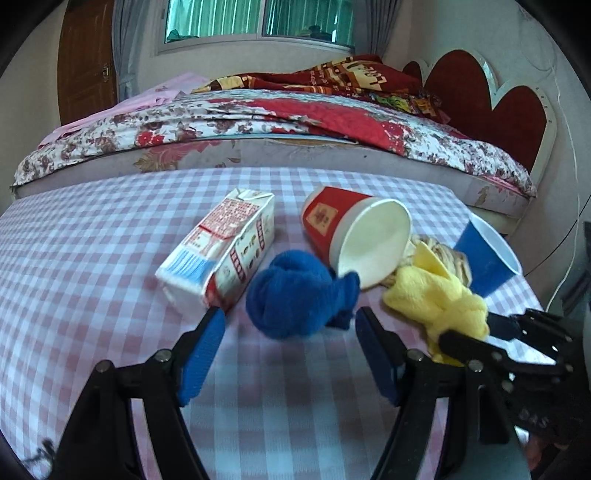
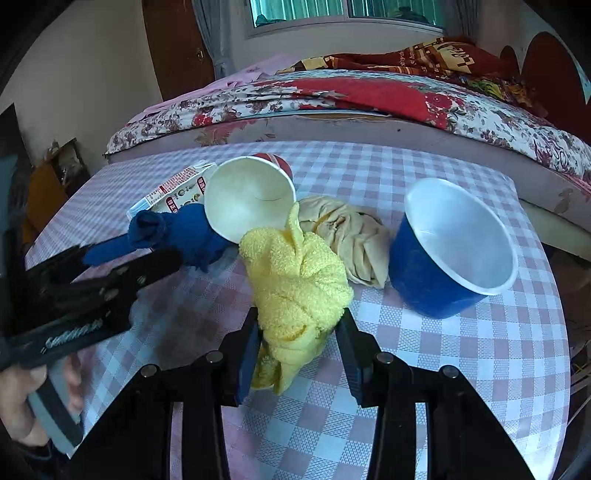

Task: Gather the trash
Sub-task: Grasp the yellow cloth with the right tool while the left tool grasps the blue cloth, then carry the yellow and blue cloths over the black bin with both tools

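The yellow cloth [image 2: 295, 273] is fluffy terry, the blue cloth [image 1: 295, 295] a matt knit. The red cup [image 1: 351, 236] and carton [image 1: 221, 251] look like smooth printed paper. The tablecloth [image 2: 461, 350] is woven check. The grippers' arms are matt black plastic.

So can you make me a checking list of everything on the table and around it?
Surface: table under a pink checked cloth.
Job's things: milk carton and red cup lying on their sides; blue cup tilted.
Clutter: blue cloth, yellow cloth, beige cloth, all bunched.
Grippers: left gripper open around the blue cloth; right gripper straddles the yellow cloth, touching unclear.
Cables: white cable along the wall.
Surroundings: bed, window, door.
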